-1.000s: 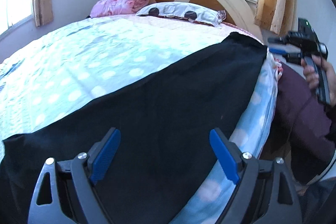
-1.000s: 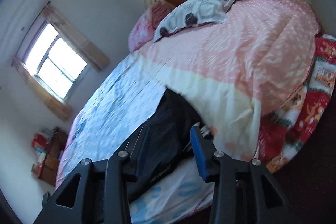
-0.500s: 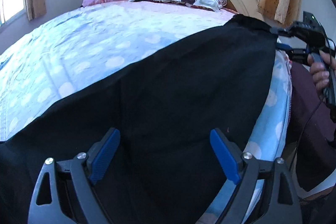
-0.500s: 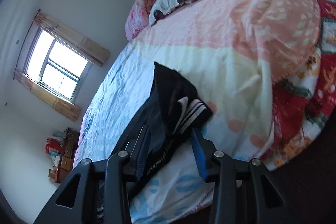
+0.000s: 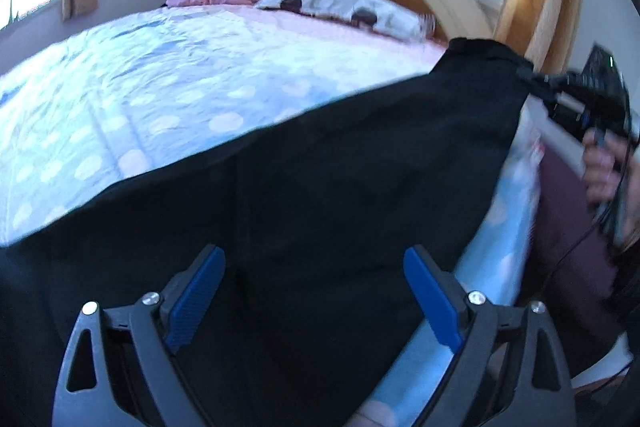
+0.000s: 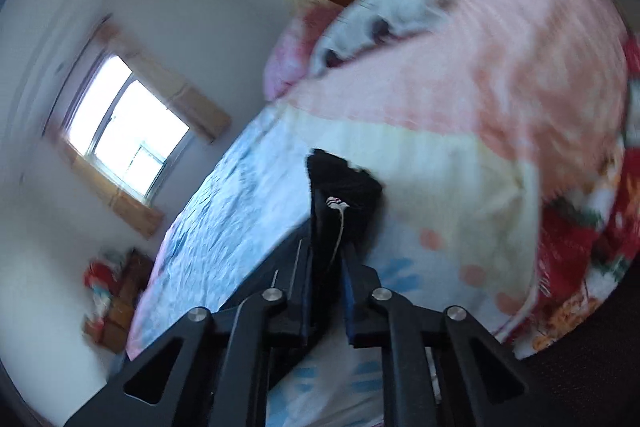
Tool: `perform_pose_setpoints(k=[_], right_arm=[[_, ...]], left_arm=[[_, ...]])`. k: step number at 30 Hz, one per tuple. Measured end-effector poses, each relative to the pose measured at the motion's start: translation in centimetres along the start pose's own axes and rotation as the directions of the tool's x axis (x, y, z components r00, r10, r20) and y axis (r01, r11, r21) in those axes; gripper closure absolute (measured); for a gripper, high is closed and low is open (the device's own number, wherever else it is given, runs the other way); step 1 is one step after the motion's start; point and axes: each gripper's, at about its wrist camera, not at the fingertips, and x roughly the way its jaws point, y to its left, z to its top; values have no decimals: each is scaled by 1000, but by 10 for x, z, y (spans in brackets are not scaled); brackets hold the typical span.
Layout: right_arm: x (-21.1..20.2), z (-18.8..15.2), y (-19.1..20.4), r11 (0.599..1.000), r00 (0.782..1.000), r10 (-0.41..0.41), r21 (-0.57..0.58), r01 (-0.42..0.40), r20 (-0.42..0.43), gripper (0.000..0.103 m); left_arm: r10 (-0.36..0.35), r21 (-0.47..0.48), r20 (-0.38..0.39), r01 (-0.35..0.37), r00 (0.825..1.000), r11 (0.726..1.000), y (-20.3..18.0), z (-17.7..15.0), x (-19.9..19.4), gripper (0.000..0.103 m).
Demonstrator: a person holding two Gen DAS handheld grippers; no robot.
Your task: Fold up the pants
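Pants (image 6: 340, 195) (blurred) between right tongs (image 6: 326, 267)

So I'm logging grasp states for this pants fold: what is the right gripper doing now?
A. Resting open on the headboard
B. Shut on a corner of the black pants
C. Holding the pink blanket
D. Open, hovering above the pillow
B: in the right wrist view the right gripper has its blue pads pressed against a bunched corner of the black pants, lifted off the bedspread.
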Motion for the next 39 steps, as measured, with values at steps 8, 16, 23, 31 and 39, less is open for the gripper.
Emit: perform_pose_setpoints(k=[8, 16, 23, 31, 39], right_arm=[[46, -43, 119, 924, 974, 85, -348, -156, -210, 92], [119, -122, 145, 800, 911, -169, -592, -96, -377, 91], [76, -115, 133, 800, 895, -101, -570, -187, -435, 56], [51, -91, 91, 888, 934, -20, -436, -147, -356, 56], [44, -87, 86, 904, 957, 33, -401, -152, -290, 55]], left_arm=[[-160, -246, 117, 185, 980, 951, 38, 0, -28, 9], [-197, -262, 70, 209, 978, 942, 36, 3, -9, 9], [-315, -278, 18, 308, 949, 910, 12, 22, 26, 9], [-326, -317, 3, 310, 945, 896, -2, 49, 51, 12], [-192, -252, -57, 172, 980, 952, -20, 52, 60, 91]])
